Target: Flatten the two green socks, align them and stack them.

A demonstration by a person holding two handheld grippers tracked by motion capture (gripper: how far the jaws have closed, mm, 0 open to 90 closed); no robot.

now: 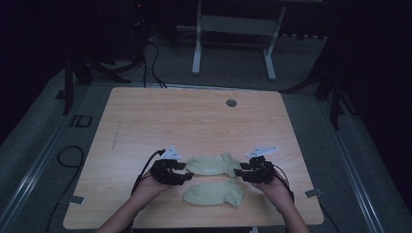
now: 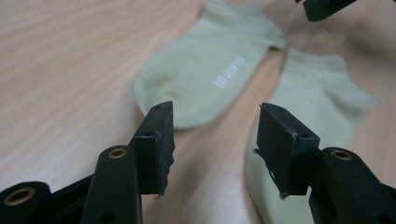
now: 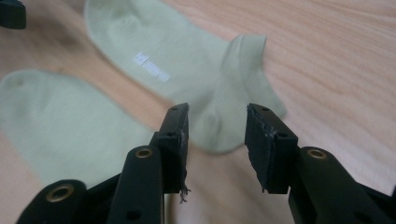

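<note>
Two pale green ankle socks lie flat side by side on the wooden table (image 1: pixel 145 121). The far sock (image 1: pixel 212 163) (image 2: pixel 205 70) (image 3: pixel 177 60) bears a small white logo. The near sock (image 1: pixel 214 193) (image 2: pixel 317 93) (image 3: pixel 60 126) lies just in front of it. My left gripper (image 1: pixel 184 174) (image 2: pixel 215 144) hovers at the socks' left ends, open, with nothing between its pads. At the right ends my right gripper (image 1: pixel 239 173) (image 3: pixel 217 144) is open too, above the far sock's cuff and not touching it. Each gripper's tip shows in the other's view.
A round cable hole (image 1: pixel 231 103) sits near the table's far edge. Beyond the table stands a white desk frame (image 1: pixel 197 48), and cables (image 1: pixel 70 155) run over the grey floor at the left. The person's hands reach in over the near edge.
</note>
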